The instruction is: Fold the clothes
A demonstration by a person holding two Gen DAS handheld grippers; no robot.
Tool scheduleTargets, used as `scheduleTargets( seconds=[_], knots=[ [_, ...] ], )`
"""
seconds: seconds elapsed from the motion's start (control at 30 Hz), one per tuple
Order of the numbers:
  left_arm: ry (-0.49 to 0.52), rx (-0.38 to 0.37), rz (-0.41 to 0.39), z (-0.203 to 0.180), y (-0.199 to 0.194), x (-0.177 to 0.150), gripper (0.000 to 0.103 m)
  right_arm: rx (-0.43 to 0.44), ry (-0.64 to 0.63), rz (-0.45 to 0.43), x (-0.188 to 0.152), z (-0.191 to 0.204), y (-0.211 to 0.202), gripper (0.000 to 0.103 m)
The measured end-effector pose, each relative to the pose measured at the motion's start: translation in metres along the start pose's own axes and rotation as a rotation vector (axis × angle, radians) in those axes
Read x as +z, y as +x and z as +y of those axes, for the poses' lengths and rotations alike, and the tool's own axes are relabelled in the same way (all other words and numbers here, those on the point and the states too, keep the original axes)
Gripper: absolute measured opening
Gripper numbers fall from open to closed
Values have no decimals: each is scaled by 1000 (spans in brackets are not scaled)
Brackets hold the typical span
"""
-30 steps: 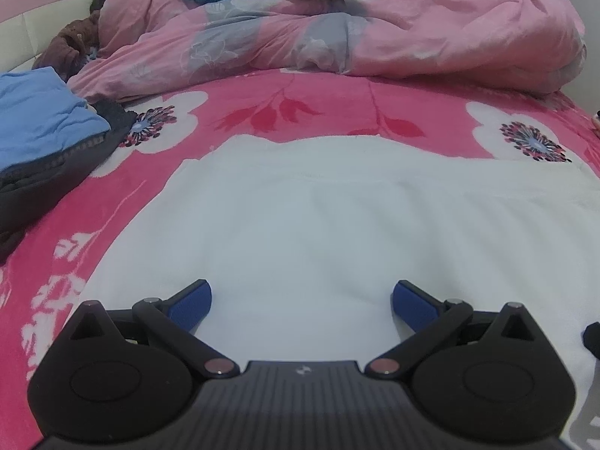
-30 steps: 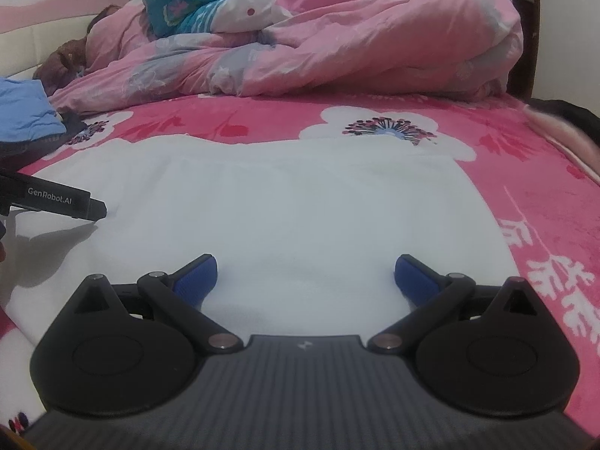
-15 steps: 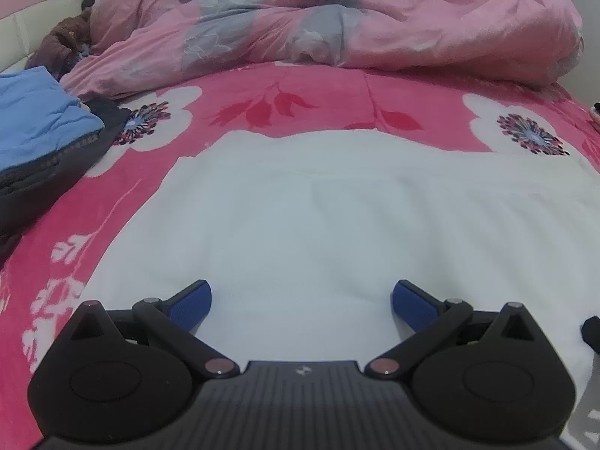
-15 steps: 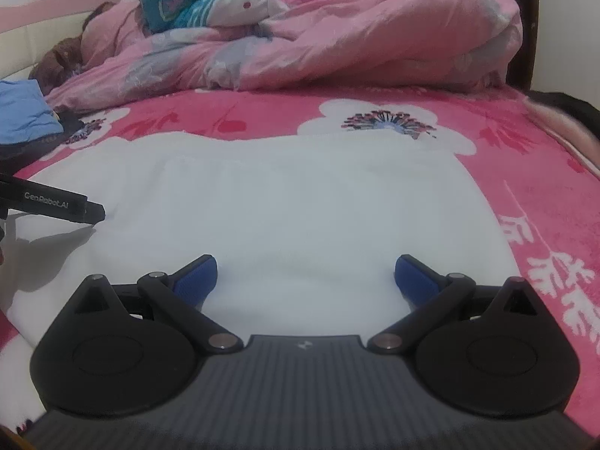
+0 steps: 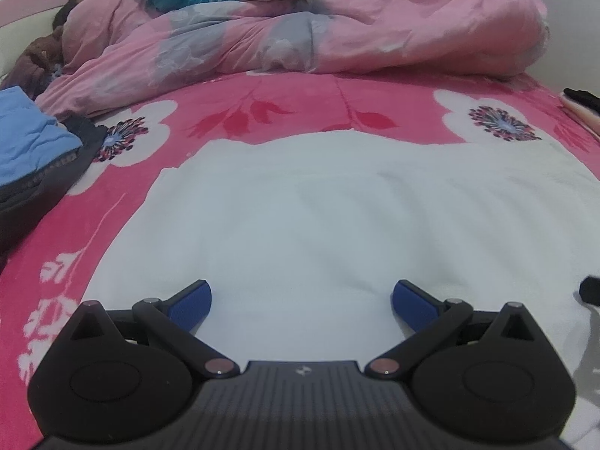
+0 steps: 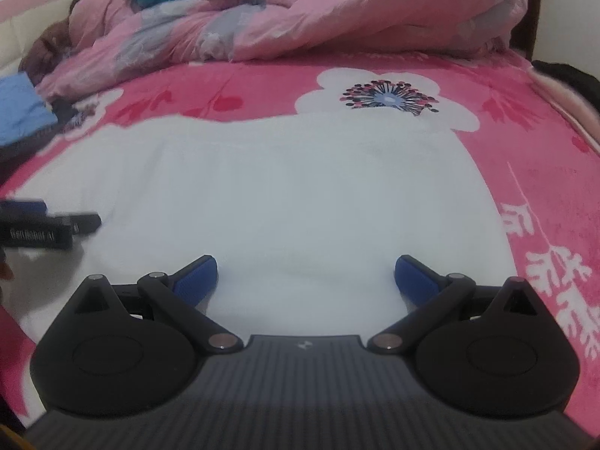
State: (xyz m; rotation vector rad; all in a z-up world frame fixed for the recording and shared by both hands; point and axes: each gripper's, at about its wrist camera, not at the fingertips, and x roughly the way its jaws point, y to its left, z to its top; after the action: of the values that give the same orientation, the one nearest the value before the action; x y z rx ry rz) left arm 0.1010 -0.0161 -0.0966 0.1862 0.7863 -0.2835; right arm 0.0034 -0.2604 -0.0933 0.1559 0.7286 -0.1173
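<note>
Both sets of blue-padded fingers stand wide apart with nothing between them: the left gripper (image 5: 302, 305) and right gripper (image 6: 305, 275) hover low over the near part of a white garment (image 5: 330, 206). It lies spread flat on the bed (image 5: 300, 101), on a pink floral cover. At the bed's left edge sit folded blue and dark clothes (image 5: 26, 150); a rumpled pink quilt (image 5: 337, 30) is heaped at the far end.
</note>
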Motion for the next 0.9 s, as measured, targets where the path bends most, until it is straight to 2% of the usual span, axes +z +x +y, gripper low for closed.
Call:
scheduleTargets(
  seconds=[0.23, 0.37, 0.5, 0.73, 0.9],
  knots=[
    [28, -25, -63, 2, -5, -12, 103, 5, 32, -26, 6, 2, -5, 102],
    [55, -29, -100, 1, -6, -16, 103, 52, 13, -75, 20, 13, -8, 102],
    [82, -33, -137, 1, -8, -21, 103, 58, -5, -113, 31, 19, -4, 102],
    [42, -70, -100, 12, -13, -12, 103, 78, -6, -142, 44, 18, 7, 101],
    [26, -76, -145, 17, -30, -1, 103, 109, 13, -172, 44, 14, 8, 99]
  ],
)
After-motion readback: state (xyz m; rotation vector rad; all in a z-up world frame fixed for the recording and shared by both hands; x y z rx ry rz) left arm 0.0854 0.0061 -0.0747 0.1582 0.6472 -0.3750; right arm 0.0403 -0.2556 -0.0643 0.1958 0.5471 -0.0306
